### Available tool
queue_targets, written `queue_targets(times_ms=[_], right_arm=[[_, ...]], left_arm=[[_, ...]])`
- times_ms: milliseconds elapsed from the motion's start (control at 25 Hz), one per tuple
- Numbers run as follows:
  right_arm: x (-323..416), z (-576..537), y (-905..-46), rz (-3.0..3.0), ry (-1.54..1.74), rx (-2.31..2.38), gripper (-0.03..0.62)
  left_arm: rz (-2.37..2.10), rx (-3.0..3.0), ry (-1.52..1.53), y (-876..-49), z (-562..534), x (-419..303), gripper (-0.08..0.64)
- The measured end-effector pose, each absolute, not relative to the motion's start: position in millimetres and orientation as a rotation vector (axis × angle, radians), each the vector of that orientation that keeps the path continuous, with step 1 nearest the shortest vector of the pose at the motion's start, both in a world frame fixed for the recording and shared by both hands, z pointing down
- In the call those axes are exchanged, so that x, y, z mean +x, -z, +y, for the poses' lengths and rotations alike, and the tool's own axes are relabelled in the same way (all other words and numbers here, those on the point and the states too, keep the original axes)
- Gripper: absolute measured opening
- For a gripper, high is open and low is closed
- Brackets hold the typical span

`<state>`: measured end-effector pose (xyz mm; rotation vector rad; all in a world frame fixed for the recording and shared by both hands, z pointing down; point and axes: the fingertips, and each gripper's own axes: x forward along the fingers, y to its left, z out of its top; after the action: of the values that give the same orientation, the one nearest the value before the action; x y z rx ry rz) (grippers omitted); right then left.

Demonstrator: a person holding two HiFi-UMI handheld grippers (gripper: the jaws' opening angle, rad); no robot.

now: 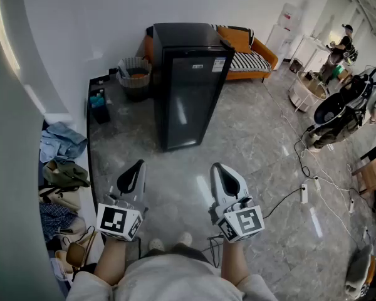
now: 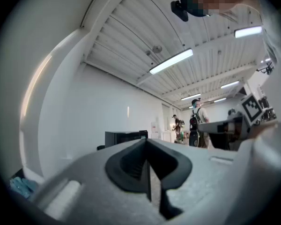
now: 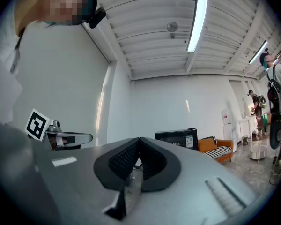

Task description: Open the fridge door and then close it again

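The fridge [image 1: 188, 86] is a tall black cabinet with a dark glass door. It stands on the grey marbled floor [image 1: 250, 162] near the white wall, well ahead of both grippers, and its door is shut. A white sticker [image 1: 219, 64] sits at the door's upper right corner, and a smaller label is beside it. The print on both is too small to read.

Just left of the fridge is a woven basket [image 1: 136, 74] with something orange inside; what it is cannot be told. Further left, a small black box [image 1: 99, 102] by the wall holds a blue item. Behind the fridge stands an orange sofa [image 1: 254, 55] with a striped cushion.

The left gripper [image 1: 140, 163] and the right gripper [image 1: 215, 166] are held side by side above the floor, both pointing towards the fridge and touching nothing. In the left gripper view the dark pads meet at their tips with nothing between them. The right gripper view shows the same, its jaws together and empty. Each gripper's cube bears black-and-white square markers.

A heap of clothes [image 1: 61, 144] lies along the left wall. Cables and a power strip [image 1: 304, 193] trail across the floor on the right.
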<state>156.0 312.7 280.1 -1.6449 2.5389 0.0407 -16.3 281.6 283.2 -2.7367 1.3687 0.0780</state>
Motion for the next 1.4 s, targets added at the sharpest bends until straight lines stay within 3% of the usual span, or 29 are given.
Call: queue_targets(times_ms=[1400], right_arm=[[190,274,-278,2.628,-0.074,-1.469,-0.008]], left_arm=[[1.433,-2.652,-0.120,-274,257,44,0.002]])
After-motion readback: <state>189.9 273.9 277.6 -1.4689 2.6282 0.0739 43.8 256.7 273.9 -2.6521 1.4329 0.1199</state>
